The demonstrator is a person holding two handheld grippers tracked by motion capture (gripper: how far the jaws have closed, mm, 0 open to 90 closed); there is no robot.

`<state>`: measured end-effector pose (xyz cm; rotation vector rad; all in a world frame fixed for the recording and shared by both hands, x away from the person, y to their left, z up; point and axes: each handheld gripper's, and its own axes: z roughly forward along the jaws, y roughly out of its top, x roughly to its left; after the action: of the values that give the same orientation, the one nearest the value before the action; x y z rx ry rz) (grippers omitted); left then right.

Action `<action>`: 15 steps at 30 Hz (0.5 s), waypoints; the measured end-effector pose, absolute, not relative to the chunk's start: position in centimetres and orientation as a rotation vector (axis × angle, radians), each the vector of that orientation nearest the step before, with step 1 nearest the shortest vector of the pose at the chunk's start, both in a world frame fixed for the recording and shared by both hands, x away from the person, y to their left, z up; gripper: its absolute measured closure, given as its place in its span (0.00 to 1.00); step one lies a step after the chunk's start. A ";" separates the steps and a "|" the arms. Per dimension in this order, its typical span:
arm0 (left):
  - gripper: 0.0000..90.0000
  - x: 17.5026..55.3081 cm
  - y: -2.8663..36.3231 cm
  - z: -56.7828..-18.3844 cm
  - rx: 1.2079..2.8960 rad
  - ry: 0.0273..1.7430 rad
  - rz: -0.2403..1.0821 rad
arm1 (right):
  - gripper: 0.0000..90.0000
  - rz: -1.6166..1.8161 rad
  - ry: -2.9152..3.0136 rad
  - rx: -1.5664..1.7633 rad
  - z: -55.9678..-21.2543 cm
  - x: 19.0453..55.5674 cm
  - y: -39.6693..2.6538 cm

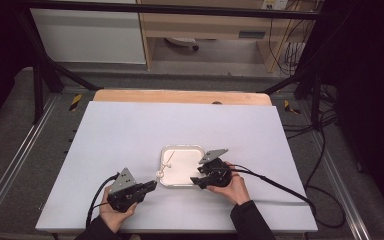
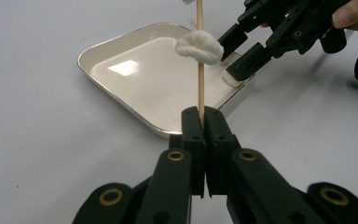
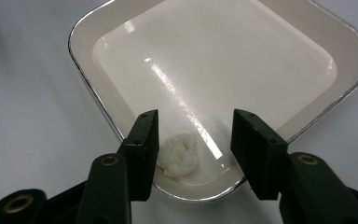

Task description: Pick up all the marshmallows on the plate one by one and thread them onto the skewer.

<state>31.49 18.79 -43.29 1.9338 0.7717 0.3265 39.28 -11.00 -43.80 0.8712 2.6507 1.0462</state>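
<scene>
The left gripper (image 2: 200, 122) had its jaws pressed together on the lower end of a thin wooden skewer (image 2: 199, 60), which stood up over the near left corner of the white tray (image 1: 166, 151), with one white marshmallow-like piece (image 2: 199, 46) already pushed onto it. The right gripper (image 3: 193, 140) hung over the near edge of the tray with its jaws apart, one on each side of a second white piece (image 3: 181, 155) that lay in the tray's near corner, close against the rim; the pads did not yet press on it, as far as I could see. I think the main danger was there: the soft piece sat so near the raised rim that one jaw could catch the metal edge and push the whole tray along the smooth white table (image 1: 130, 130), or squeeze the piece flat instead of lifting it. Also, the two grippers were near each other, so a quick lift could knock the skewer and tilt it in the left grip, and the threaded piece might slide down. For moving there was much free room: the far part of the tray was bare, and the table was open to the far side and to the left and right. Only the near edge of the table, where the person's sleeves (image 1: 250, 220) came in, was tight.
</scene>
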 end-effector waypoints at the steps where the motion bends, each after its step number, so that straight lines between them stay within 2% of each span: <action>1: 0.98 31.5 18.8 -43.3 1.935 0.771 0.326 | 0.60 1.052 2.655 0.876 -43.9 39.3 -10.9; 15: 0.98 31.5 18.8 -43.3 1.935 0.769 0.326 | 0.67 1.022 2.686 0.897 -43.9 39.3 -11.0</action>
<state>31.48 18.78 -43.27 1.9354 0.7690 0.3258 39.32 -10.97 -43.89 0.8969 2.6859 1.0216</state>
